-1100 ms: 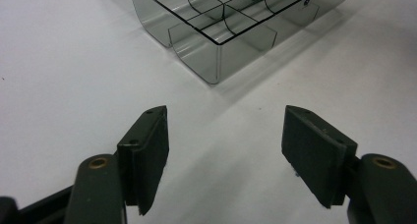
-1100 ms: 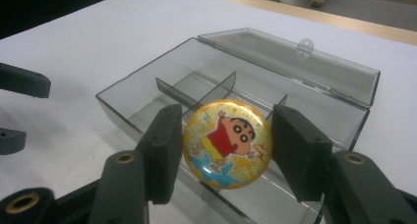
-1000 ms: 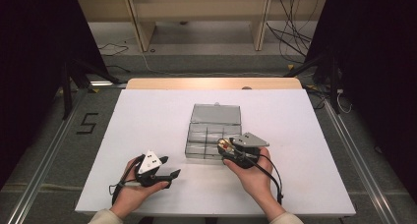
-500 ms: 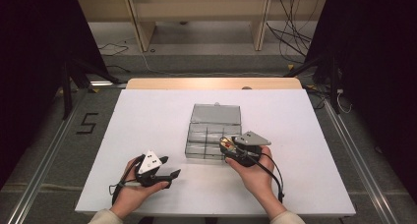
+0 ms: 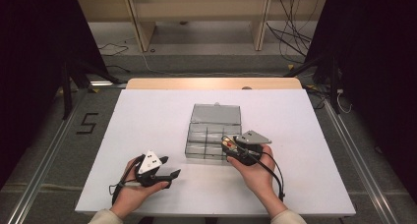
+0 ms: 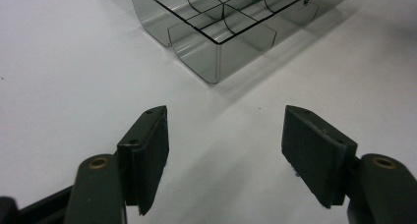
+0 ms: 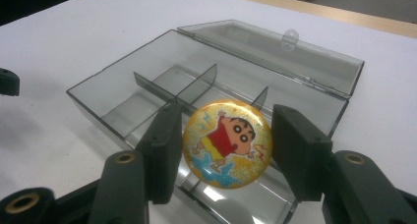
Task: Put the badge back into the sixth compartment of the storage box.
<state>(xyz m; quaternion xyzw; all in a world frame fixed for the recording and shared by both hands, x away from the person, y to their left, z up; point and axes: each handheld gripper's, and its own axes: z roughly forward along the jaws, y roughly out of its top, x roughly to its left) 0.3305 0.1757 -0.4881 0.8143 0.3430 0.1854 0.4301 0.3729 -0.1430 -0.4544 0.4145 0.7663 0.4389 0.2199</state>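
While the right gripper point(image 7: 223, 145) holds a round cartoon badge point(image 7: 226, 142) between its jaws — pads pressed on the rim at either side — it hangs over the near right compartment of the clear divided box point(image 5: 212, 133), lid open. At about eight o'clock from that box, the left gripper point(image 6: 223, 153) rests on the white table point(image 5: 147, 116), jaws wide apart — nothing in them.

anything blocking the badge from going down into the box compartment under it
Nothing visible does. The right gripper holds the round cartoon badge over the clear box; its lid is folded back, and the compartments below look empty, with only the thin dividers nearby.
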